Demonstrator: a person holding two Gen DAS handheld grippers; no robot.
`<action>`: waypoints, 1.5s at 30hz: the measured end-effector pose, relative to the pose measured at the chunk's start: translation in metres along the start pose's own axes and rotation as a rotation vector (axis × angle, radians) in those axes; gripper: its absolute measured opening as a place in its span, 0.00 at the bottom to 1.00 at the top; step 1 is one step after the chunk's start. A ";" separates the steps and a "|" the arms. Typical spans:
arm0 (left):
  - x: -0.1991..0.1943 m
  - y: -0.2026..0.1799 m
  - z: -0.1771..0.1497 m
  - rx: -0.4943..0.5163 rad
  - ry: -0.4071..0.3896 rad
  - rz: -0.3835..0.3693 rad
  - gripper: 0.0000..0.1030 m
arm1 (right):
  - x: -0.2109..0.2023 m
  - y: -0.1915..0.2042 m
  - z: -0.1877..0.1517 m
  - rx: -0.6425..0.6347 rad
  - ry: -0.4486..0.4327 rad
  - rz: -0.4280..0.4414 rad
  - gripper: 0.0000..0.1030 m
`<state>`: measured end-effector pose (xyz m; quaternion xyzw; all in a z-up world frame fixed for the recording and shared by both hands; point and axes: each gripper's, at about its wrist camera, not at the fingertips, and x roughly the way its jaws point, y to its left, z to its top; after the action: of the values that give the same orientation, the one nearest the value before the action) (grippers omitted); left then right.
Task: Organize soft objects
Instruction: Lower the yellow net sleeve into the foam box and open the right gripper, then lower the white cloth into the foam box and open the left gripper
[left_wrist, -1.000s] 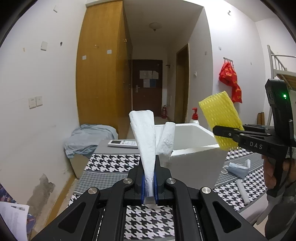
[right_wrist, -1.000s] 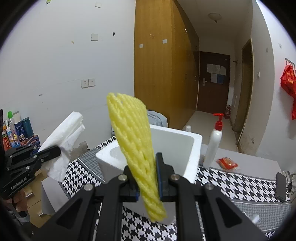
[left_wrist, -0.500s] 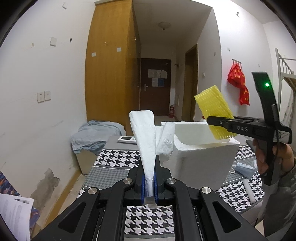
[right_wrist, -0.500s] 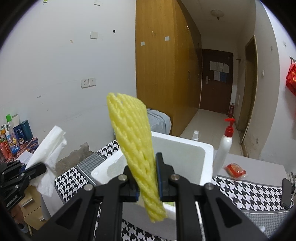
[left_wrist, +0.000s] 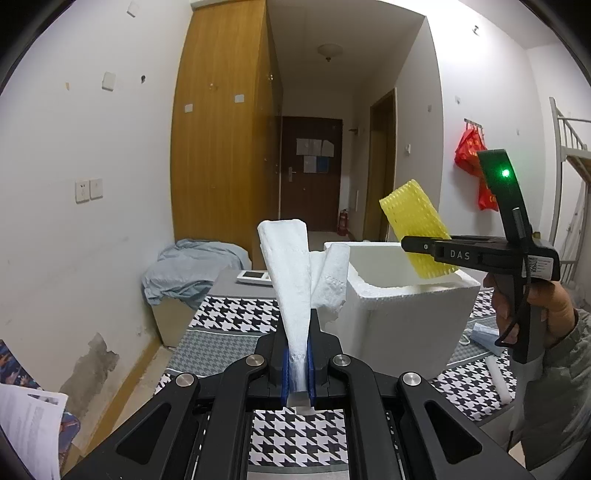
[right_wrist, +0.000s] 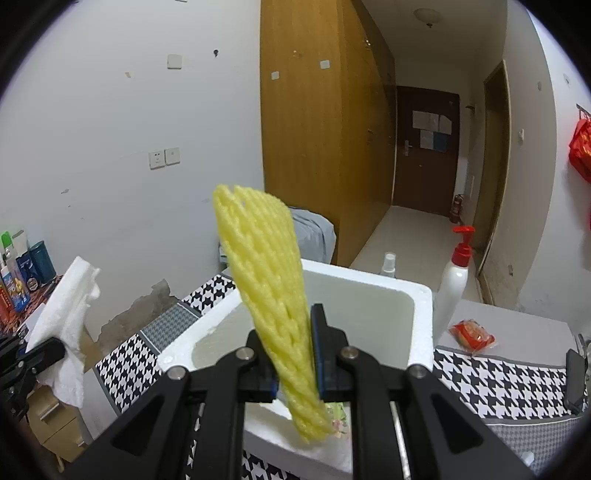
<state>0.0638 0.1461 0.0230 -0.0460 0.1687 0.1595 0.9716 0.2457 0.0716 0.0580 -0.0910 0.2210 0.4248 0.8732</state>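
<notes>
Yellow foam net is clamped in the right gripper over the open white foam box, so the deposit step appears in hand; next, lower and release. White tissue is pinched in the left gripper beside the box. Only the right wrist view shows the box's interior; only the left shows the person's hand

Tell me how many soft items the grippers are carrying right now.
2. A white paper towel is pinched in the left gripper, beside the foam box. A yellow foam net is clamped in the right gripper, over the box's opening.
</notes>
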 end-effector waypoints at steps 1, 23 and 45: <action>0.000 0.000 0.000 0.000 0.001 0.001 0.07 | 0.002 0.000 0.000 -0.001 0.004 -0.003 0.18; 0.002 -0.002 0.003 -0.016 0.002 0.026 0.07 | -0.006 -0.005 -0.003 0.008 -0.011 -0.007 0.99; 0.028 -0.029 0.031 0.036 -0.003 -0.081 0.07 | -0.050 -0.019 -0.031 -0.003 -0.051 -0.028 1.00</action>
<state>0.1085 0.1314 0.0436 -0.0353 0.1680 0.1169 0.9782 0.2241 0.0142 0.0534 -0.0847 0.1968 0.4150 0.8843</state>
